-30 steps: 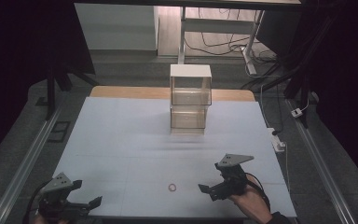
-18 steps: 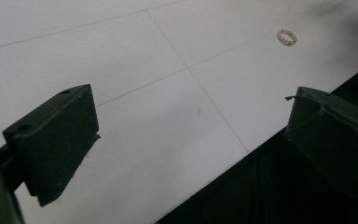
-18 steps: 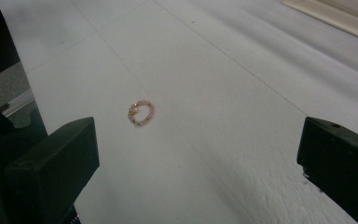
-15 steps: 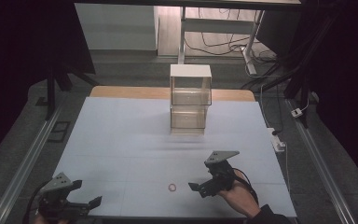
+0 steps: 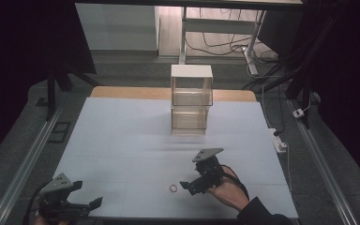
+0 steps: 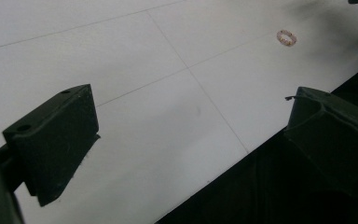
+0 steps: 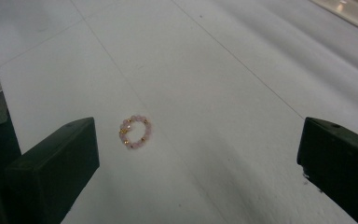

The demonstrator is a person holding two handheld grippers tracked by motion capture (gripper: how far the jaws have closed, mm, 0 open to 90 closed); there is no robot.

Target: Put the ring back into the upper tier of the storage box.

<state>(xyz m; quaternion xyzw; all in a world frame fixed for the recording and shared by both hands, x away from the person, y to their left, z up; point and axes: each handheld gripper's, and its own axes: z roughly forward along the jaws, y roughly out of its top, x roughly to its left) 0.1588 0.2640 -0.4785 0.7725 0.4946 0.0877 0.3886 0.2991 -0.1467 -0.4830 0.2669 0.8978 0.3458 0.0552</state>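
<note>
My right tongs (image 5: 186, 185) stand wide, just beside the small pink-and-gold beaded ring (image 5: 173, 188) lying flat on the pale tabletop (image 5: 122, 140) near its front edge. I'd centre the ring, now off toward one jaw, lower until the tips brush the surface, then close slowly. My left tongs (image 5: 86, 194) hang wide and empty at the front-left corner. I read no writing anywhere.

Two black jaws are held wide apart over the white surface (image 6: 135, 84). A small beaded ring (image 6: 286, 38) is seen lying well beyond the right-hand jaw.
</note>
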